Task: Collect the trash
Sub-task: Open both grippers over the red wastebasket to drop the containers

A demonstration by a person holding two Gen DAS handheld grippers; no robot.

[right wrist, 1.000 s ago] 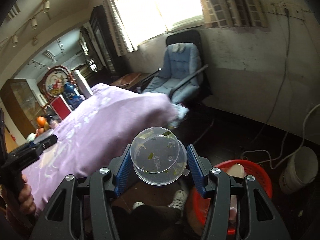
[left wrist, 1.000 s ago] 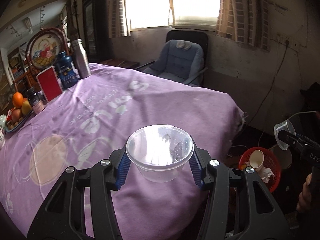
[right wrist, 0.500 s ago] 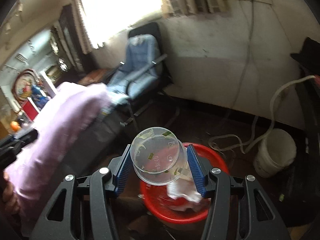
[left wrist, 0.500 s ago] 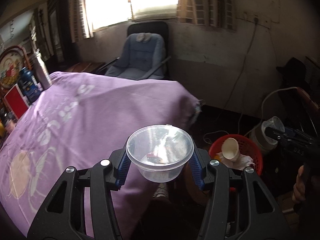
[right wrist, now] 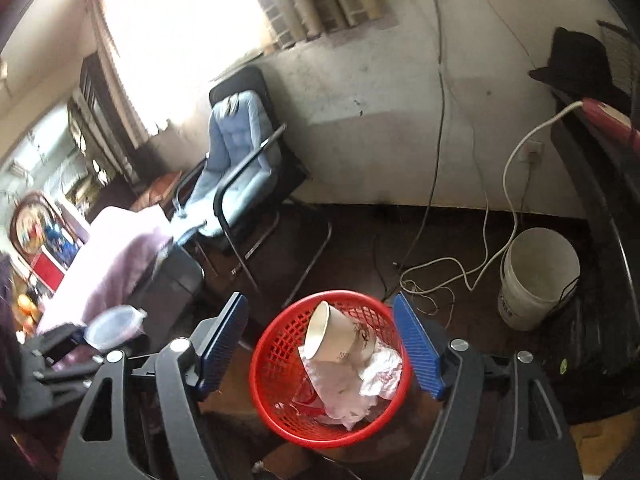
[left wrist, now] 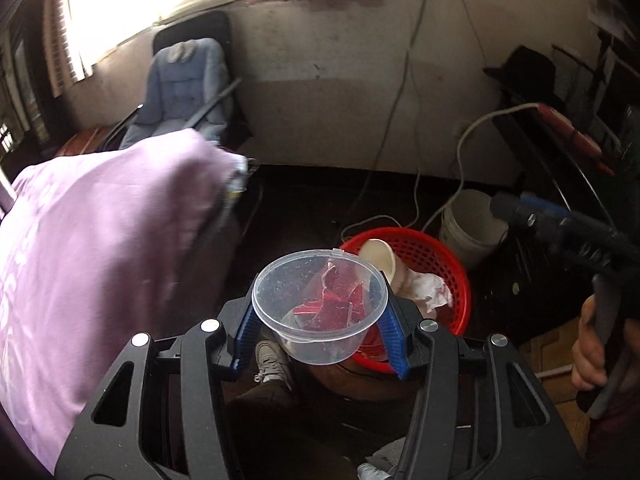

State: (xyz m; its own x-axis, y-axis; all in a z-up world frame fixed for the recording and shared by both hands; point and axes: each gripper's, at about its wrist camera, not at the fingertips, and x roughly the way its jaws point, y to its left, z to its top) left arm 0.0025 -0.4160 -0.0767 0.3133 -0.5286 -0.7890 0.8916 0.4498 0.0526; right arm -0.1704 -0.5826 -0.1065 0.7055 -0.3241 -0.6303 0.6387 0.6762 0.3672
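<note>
Purple table [left wrist: 100,240] slid aside; right claw [right wrist: 320,340] just opened, empty; left claw [left wrist: 320,320] grips tub [left wrist: 320,304].

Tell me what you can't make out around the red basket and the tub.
- Left wrist view: near rim of the red basket hidden behind the clear tub and left tongs.
- Same view: red shapes in the tub, contents or basket showing through, unclear.
- Right wrist view: basket's bottom covered by crumpled paper and paper cup; cup's print too small.

1. Clear round plastic container [left wrist: 320,312]: upright, clamped between blue pads, above the basket's near edge.
2. Red round mesh plastic basket [right wrist: 276,396]: on the floor, holding a tilted white paper cup [right wrist: 336,336] and crumpled tissue [right wrist: 380,372].
</note>
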